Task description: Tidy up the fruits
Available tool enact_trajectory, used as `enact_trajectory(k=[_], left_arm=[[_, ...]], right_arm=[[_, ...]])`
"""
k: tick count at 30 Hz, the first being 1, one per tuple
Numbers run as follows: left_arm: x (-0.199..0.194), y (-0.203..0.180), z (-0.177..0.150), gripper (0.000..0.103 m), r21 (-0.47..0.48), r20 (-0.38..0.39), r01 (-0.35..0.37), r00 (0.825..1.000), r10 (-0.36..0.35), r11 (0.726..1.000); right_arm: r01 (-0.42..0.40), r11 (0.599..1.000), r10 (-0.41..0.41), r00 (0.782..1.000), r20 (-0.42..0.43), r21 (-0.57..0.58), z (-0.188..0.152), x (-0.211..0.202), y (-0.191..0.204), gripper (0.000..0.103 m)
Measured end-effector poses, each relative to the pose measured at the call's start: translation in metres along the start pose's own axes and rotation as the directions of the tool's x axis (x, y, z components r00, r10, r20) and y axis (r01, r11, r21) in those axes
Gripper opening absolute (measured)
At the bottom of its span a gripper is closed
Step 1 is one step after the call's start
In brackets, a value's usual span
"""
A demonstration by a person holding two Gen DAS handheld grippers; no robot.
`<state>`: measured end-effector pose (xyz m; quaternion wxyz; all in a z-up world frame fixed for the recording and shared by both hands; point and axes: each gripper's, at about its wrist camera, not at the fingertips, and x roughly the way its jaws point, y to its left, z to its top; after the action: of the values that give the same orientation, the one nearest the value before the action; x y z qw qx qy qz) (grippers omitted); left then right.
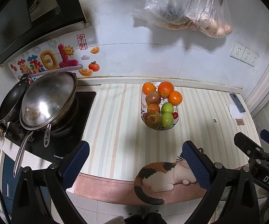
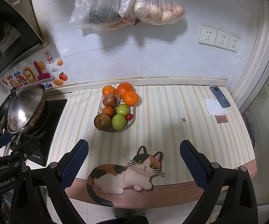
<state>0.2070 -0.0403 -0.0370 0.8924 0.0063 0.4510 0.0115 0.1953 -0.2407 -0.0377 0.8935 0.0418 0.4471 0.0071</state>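
An oval patterned plate [image 1: 143, 102] [image 2: 129, 125] stands on the striped counter mat near the back wall. It carries several fruits: oranges [image 1: 165, 89] [image 2: 124, 90], two green apples [image 1: 167, 119] [image 2: 118, 121], brownish apples [image 1: 152, 119] [image 2: 102, 121] and a small red cherry [image 1: 175, 115] [image 2: 128, 116]. My left gripper [image 1: 134, 160] hovers open over the mat's front edge, well short of the plate. Just as far back, my right gripper [image 2: 134, 158] is open and holds nothing. Each gripper's body shows at the side of the other's view.
A lidded wok [image 1: 48, 100] [image 2: 27, 108] and a black pan [image 1: 11, 104] sit on the stove at left. A phone [image 1: 237, 102] [image 2: 219, 96] and white paper [image 2: 215, 107] lie at the right rear. Plastic bags [image 1: 186, 9] [image 2: 127, 5] hang on the wall. A cat picture [image 2: 125, 173] marks the mat's front.
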Motion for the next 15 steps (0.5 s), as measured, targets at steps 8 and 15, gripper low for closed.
enact_trajectory(k=[8, 15], left_arm=[[-0.0021, -0.0001, -0.0005, 0.102, -0.003, 0.002, -0.002, 1.000, 0.002, 1.000], [-0.0028, -0.0001, 0.0003, 0.102, -0.001, 0.002, -0.001, 1.000, 0.001, 1.000]], right_arm=[[-0.004, 1.000, 0.004, 1.000, 0.000, 0.000, 0.0008, -0.0004, 0.0016, 0.100], [-0.006, 1.000, 0.006, 1.000, 0.001, -0.001, 0.0028, -0.0010, 0.0018, 0.100]])
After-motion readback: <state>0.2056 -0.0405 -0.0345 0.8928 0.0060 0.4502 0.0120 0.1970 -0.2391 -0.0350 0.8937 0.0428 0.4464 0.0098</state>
